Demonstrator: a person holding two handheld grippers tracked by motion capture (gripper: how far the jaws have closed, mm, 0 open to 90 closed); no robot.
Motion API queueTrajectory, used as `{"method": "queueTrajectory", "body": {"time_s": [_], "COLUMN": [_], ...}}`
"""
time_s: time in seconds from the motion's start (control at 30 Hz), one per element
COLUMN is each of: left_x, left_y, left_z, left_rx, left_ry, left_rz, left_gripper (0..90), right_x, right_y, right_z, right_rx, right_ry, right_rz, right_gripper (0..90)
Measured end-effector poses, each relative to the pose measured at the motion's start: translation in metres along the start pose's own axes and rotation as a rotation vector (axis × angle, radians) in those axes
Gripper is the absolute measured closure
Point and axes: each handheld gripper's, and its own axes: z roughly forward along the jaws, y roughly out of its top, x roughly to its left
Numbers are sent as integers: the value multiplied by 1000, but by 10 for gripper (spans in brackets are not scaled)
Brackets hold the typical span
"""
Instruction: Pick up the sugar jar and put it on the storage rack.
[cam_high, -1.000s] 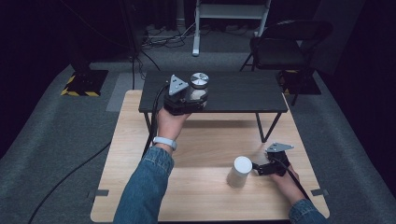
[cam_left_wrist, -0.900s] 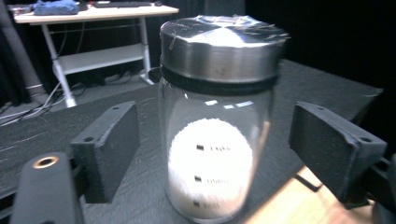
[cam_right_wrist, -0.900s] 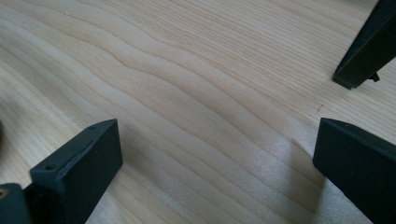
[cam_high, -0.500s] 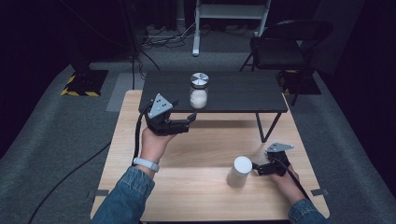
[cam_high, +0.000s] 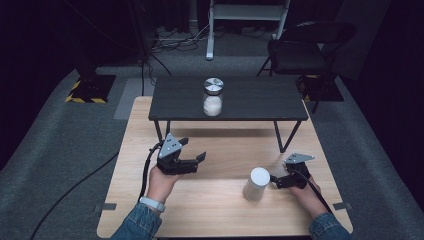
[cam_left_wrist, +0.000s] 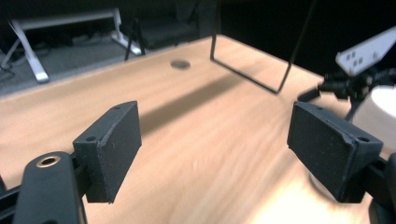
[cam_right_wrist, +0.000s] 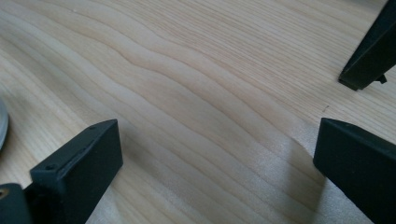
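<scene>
On the wooden table, the white cup (cam_high: 256, 184) stands between two open, empty tongs.

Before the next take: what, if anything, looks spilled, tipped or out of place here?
Nothing stands out. The jar stands upright with its lid on atop the black shelf; the white cup stands upright on the wooden table beside the right tool. No spills.

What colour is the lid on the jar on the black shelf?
Silver, shiny metal, on the jar of white stuff; clearest in the high view.
</scene>
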Motion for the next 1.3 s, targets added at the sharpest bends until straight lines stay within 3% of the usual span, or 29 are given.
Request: {"method": "queueTrajectory", "body": {"time_s": [0.13, 0.23, 0.4, 0.77, 0.87, 1.07, 1.17, 1.3], "left_x": [-6, -5, -1, -6, -5, -10, -10, -9], "left_y": [-16, -29, -35, -33, -32, -30, -32, -33], "left_z": [6, 10, 15, 29, 35, 44, 45, 51], "left_rx": [54, 84, 150, 284, 324, 381, 384, 424], "left_ry": [14, 17, 30, 54, 64, 89, 98, 118], "left_rz": [12, -10, -21, 23, 8, 23, 11, 15], "left_gripper": [168, 166, 158, 147, 144, 144, 144, 143], "right_x": [0, 0, -1, 0, 1, 1, 1, 1], "right_y": [0, 0, 1, 2, 2, 2, 2, 2], "right_z": [0, 0, 0, 2, 2, 2, 2, 2], "right_rx": [0, 1, 4, 4, 4, 4, 4, 4], "right_ry": [3, 5, 7, 8, 7, 8, 10, 11], "right_rz": [-2, -4, -5, -7, -8, -9, -11, -12], "right_gripper": [7, 6, 0, 0, 0, 0, 0, 0]}}
